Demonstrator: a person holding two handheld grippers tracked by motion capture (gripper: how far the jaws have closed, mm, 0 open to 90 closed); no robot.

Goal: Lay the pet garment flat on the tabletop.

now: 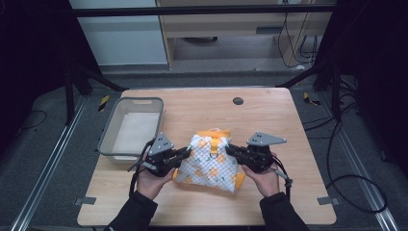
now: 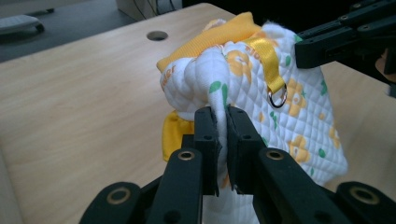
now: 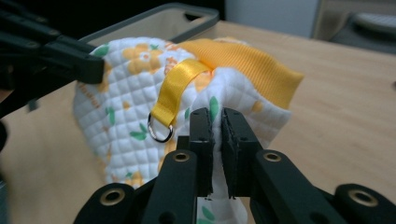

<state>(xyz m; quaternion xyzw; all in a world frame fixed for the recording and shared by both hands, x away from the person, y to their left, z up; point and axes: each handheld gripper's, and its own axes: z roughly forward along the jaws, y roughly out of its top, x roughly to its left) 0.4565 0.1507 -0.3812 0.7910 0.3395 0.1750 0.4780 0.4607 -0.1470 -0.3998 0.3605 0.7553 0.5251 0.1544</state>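
A white quilted cloth item (image 1: 210, 161) with yellow flowers, green leaves and yellow trim lies at the table's middle front. A yellow ribbon loop with a metal ring (image 2: 278, 97) hangs on it, and the ring (image 3: 159, 128) also shows in the right gripper view. My left gripper (image 1: 185, 154) is shut on a fold of the cloth (image 2: 219, 79) at its left side. My right gripper (image 1: 230, 150) is shut on a fold (image 3: 217, 100) at its right side. The cloth is bunched up between the two grippers.
A grey plastic bin (image 1: 131, 127) stands on the table's left part, close to the left gripper. A round cable hole (image 1: 237, 101) sits at the table's far middle. Bare wood (image 1: 288, 120) lies to the right and in front.
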